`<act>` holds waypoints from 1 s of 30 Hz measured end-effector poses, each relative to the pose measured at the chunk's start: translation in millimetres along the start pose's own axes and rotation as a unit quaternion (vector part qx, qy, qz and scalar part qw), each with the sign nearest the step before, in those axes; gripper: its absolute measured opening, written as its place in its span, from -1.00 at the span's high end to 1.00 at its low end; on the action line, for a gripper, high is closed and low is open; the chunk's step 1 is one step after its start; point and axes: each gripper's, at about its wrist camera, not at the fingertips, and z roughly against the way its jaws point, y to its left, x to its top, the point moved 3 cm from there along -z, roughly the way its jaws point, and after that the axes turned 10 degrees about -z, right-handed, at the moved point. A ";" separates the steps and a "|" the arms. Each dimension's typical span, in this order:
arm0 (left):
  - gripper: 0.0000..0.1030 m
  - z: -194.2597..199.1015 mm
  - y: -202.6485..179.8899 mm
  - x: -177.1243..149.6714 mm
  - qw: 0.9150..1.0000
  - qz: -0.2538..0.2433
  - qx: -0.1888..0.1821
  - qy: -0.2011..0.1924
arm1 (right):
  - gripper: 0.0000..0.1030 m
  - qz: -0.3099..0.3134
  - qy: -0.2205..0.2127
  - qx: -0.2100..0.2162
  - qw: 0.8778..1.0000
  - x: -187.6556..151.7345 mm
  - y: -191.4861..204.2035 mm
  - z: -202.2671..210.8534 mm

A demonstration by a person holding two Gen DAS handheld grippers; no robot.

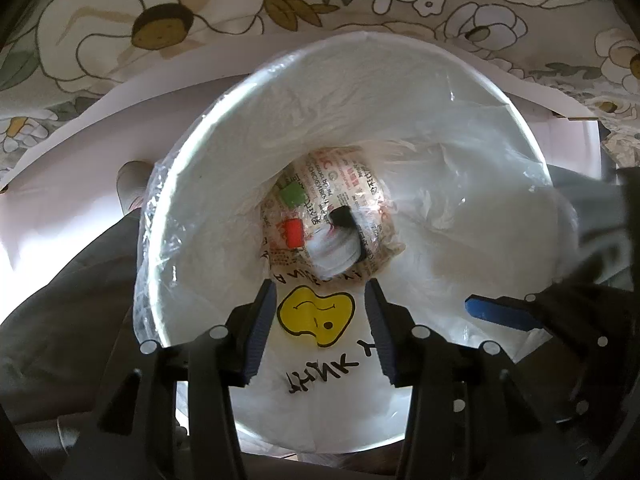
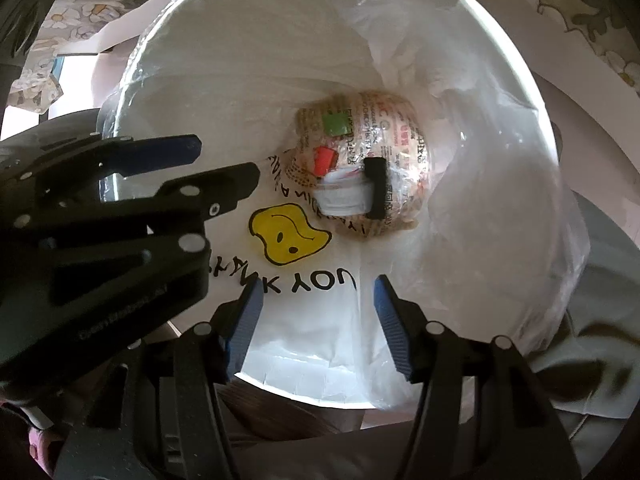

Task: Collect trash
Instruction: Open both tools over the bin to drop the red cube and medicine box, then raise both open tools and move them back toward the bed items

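1. We hold the left gripper [image 1: 320, 328] over the bin, its jaws moderately apart with nothing between them.
2. Our right gripper [image 2: 316, 320] hangs just beside it, jaws likewise parted and empty.
3. Below both lies the white bin liner [image 1: 460, 248], printed with a yellow smiley [image 1: 316, 316].
4. Beyond the fingertips, at the bottom of the bin [image 1: 192, 184], rests a crumpled printed wrapper [image 1: 336, 208].
5. Past the rim we see a floral cloth [image 1: 240, 4].
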 end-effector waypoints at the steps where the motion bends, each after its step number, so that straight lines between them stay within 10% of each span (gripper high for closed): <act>1: 0.06 0.8 0.0 -0.4 1.000 0.000 0.000 -0.001 | -0.14 0.001 -0.001 0.000 1.000 -0.2 0.3 0.3; 16: 0.06 39.5 -6.8 -16.4 0.999 -0.010 0.007 -0.042 | -0.14 0.055 -0.057 -0.018 0.997 -22.9 14.3 34.7; 30: -0.38 189.0 -32.7 -34.5 0.974 -0.064 0.080 -0.201 | -0.16 0.089 -0.219 -0.026 0.971 -58.1 9.0 176.4</act>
